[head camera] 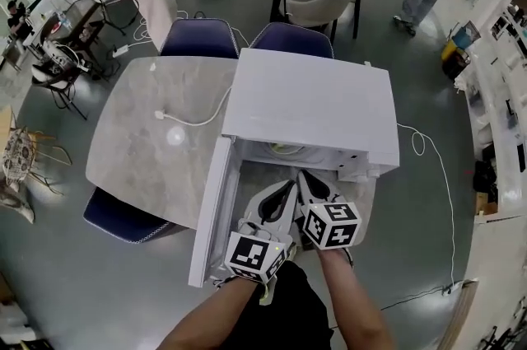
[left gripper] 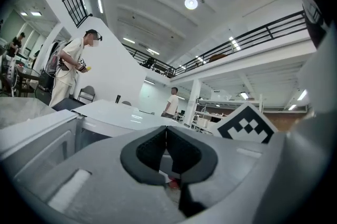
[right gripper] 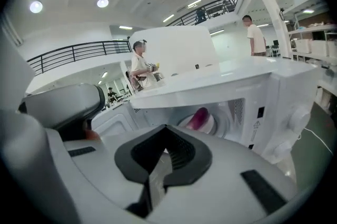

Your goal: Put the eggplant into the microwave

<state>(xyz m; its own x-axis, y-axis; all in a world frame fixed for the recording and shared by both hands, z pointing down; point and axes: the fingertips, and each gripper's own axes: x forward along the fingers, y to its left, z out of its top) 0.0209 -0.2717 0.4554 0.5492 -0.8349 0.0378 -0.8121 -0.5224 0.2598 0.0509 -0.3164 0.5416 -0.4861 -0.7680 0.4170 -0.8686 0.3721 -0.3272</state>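
The purple eggplant lies on a white plate inside the white microwave, whose cavity shows in the right gripper view. The microwave door hangs open to the left. My right gripper is shut and empty, just outside the opening, pointing at the cavity from a little above. My left gripper is close beside it on the left, its tips pressed together with nothing between them, level in front of the opening. In the head view the eggplant is hidden under the microwave's top.
The microwave stands on a grey marble table. A white cable with a round puck lies left of it. Blue chairs stand behind the table. People stand further back in the room.
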